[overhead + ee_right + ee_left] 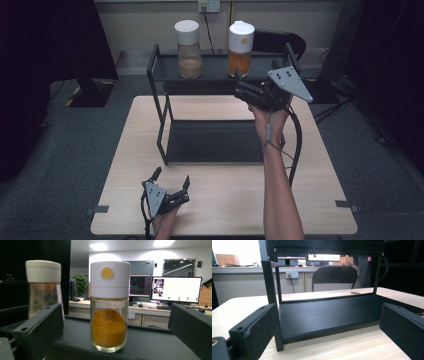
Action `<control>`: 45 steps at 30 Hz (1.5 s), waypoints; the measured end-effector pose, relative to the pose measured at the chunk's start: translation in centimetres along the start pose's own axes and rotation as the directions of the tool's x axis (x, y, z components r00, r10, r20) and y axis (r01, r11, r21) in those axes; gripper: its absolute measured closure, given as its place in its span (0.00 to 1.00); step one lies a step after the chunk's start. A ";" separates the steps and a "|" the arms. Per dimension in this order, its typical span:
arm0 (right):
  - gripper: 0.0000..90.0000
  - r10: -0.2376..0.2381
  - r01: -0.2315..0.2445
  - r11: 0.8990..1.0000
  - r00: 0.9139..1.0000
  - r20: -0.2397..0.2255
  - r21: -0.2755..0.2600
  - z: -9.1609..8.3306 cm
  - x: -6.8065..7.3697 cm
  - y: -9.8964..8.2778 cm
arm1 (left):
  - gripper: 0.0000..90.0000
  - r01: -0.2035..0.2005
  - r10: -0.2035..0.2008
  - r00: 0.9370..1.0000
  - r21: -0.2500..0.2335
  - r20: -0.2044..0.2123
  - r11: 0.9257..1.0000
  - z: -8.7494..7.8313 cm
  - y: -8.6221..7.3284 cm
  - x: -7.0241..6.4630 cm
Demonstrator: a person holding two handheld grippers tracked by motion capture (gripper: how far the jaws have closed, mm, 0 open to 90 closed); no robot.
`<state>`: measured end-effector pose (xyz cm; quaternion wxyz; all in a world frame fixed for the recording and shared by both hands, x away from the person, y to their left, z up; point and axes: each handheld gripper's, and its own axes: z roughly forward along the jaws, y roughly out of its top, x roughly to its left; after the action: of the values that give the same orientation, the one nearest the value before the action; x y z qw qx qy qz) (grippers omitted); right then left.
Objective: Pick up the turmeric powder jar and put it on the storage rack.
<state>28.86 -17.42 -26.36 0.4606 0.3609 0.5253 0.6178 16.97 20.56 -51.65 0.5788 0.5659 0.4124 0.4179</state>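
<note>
Up at the far right, the right gripper (239, 84) is raised to the rack's (156, 107) top shelf, jaws spread wide and grasping nothing. Between them in the right gripper view stands the orange jar (109, 306) — upright, white lid on, yellow-orange powder inside, not touching either jaw. Brown jar (43, 288) stands to its left on the same shelf, apart from it, partly behind the left jaw. High view: orange jar (240, 48) on the shelf's right part, brown jar (188, 48) left of it. Left gripper (172, 181) rests low on the table's (220, 205) near left — jaws released, empty, facing the rack's bottom shelf (327, 312).
</note>
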 end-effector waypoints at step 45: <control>0.00 0.047 -0.048 0.998 0.999 0.023 0.030 -12.3 1.3 -8.7 | 0.02 0.001 -0.001 1.000 -0.001 -0.003 1.000 0.0 0.0 0.0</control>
<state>18.64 -19.87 -37.31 0.4460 0.3870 0.5210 0.6163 16.93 20.52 -51.68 0.5789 0.5646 0.4134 0.4187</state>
